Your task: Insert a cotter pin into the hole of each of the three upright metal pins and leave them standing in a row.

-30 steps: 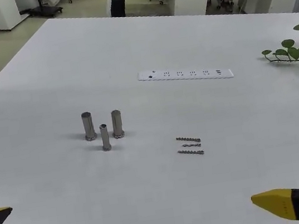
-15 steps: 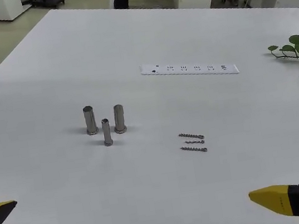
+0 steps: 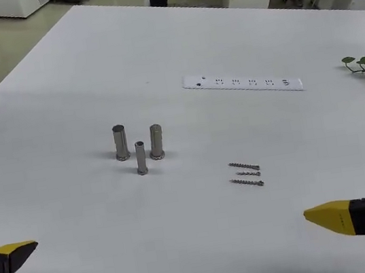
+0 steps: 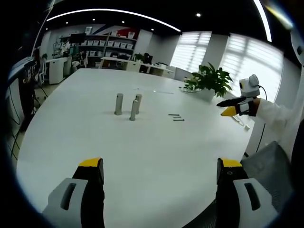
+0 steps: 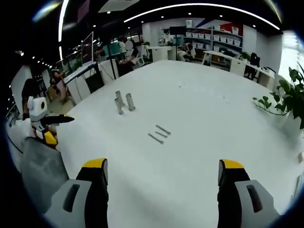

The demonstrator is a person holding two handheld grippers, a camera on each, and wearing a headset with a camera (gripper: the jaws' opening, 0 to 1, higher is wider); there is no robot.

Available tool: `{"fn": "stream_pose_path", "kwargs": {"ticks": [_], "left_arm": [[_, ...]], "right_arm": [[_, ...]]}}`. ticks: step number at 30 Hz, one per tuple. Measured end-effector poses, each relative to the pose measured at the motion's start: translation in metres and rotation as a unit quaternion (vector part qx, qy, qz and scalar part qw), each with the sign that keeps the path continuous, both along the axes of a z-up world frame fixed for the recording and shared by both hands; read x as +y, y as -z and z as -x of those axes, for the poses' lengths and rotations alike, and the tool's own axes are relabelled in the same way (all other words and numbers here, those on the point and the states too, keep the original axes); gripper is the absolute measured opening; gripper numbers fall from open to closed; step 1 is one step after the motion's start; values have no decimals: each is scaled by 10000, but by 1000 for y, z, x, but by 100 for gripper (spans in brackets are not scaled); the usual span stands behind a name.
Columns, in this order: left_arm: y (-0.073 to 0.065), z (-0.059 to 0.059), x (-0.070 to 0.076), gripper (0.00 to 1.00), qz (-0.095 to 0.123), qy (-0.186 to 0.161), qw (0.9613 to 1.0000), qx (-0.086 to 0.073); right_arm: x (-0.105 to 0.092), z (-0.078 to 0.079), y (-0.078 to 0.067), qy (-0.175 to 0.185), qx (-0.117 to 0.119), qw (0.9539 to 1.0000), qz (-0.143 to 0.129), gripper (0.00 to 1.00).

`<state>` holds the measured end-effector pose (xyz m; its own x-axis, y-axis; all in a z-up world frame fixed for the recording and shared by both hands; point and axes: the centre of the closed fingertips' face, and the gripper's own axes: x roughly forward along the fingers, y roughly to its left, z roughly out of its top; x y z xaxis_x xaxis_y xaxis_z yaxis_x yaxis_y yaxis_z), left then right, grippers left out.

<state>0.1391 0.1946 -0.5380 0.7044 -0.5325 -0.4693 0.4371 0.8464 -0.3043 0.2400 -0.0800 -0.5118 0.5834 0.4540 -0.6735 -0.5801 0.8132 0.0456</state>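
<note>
On table point(image 3: 58, 86): three metal pins point(image 3: 141, 158), three cotter pins point(image 3: 247, 174).

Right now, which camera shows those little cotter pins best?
The head view: the cotter pins lie near centre, three separate pieces. The right gripper view shows them slanted, the left gripper view as faint distant dashes.

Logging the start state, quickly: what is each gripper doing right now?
Left gripper: open, holding nothing.
Right gripper: open, holding nothing.
</note>
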Motion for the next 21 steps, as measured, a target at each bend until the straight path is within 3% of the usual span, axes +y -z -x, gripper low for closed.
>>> {"fn": "stream_pose_path", "kwargs": {"ticks": [2,4,7,11,21], "left_arm": [[-1,0,1,99,20,-15,10000,-13],[0,0,1,99,38,-38,10000,-5],[0,0,1,97,59,-38,10000,0],[0,1,1,96,101,-38,9999,1],[-2,3,8,96,112,-144,9998,-7]], "right_arm": [[6,-4,0,-107,29,9999,33,96],[9,-12,-1,-248,-127,9993,236,96],[18,-15,3,-364,61,9990,239,94],[32,-24,4,-564,25,9979,317,92],[78,-44,0,-1091,-47,9939,165,87]]}}
